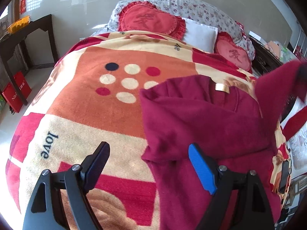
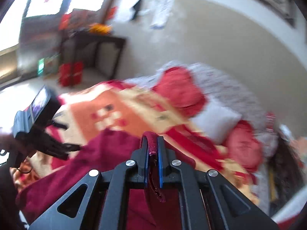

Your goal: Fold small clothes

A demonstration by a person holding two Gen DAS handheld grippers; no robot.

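Both wrist cams fwd, close, share bed [image 1: 76,99]

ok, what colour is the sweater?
Dark maroon sweater, tan neck label; clearest in the left wrist view.

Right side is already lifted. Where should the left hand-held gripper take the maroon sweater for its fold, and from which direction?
Likely the folded left edge of the maroon sweater, near its lower corner. That edge lies raised on the blanket, just ahead of the open left hand-held gripper. Come in low from the left so one finger slides under it. The right hand-held gripper is clamped on the opposite part.
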